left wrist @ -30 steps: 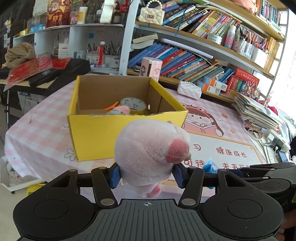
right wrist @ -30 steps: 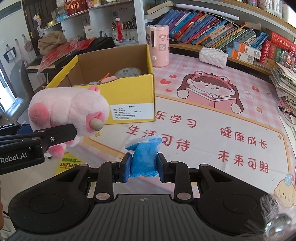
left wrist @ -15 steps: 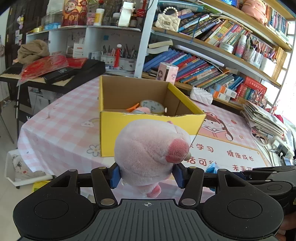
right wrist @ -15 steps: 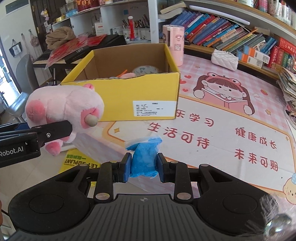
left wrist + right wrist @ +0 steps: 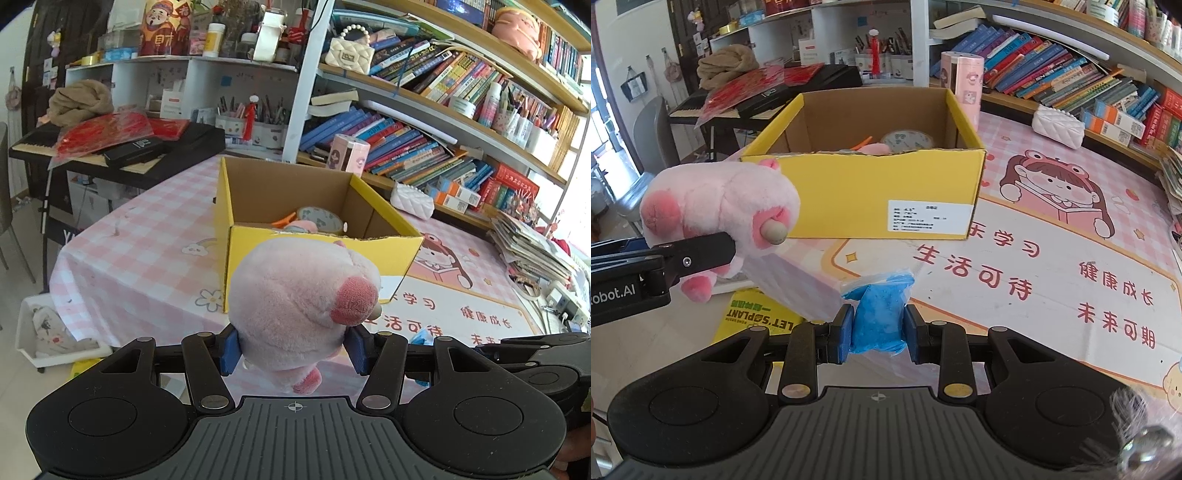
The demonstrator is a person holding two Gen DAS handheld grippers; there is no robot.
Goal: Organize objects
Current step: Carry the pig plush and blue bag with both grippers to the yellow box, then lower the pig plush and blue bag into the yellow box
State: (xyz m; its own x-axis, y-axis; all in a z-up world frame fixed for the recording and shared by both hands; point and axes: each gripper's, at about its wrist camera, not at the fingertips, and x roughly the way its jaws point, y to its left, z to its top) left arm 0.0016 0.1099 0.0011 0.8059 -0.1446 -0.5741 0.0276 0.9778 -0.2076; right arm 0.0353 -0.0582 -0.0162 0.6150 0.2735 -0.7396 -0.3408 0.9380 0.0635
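Note:
My left gripper [image 5: 293, 349] is shut on a pink plush toy [image 5: 299, 306], held in the air in front of the table's near edge. The same plush toy [image 5: 720, 206] shows at the left of the right wrist view, with the left gripper's black finger [image 5: 690, 254] under it. My right gripper [image 5: 877, 330] is shut on a small bag of blue stuff [image 5: 877, 314]. An open yellow cardboard box [image 5: 321, 254] stands on the table just beyond both grippers; this box [image 5: 864, 192] holds a tape roll [image 5: 905, 142] and pink and orange items.
The table carries a pink checked cloth [image 5: 147, 236] and a cartoon mat [image 5: 1052, 236]. A pink cylinder [image 5: 962, 79] and a white quilted pouch [image 5: 1060, 123] stand behind the box. Bookshelves [image 5: 424, 140] run along the back; a keyboard [image 5: 122, 155] at the left; a yellow bag [image 5: 757, 317] on the floor.
Both grippers have drawn back and to the left with their loads, so the box now sits farther off and more to the right. Neither grip has changed.

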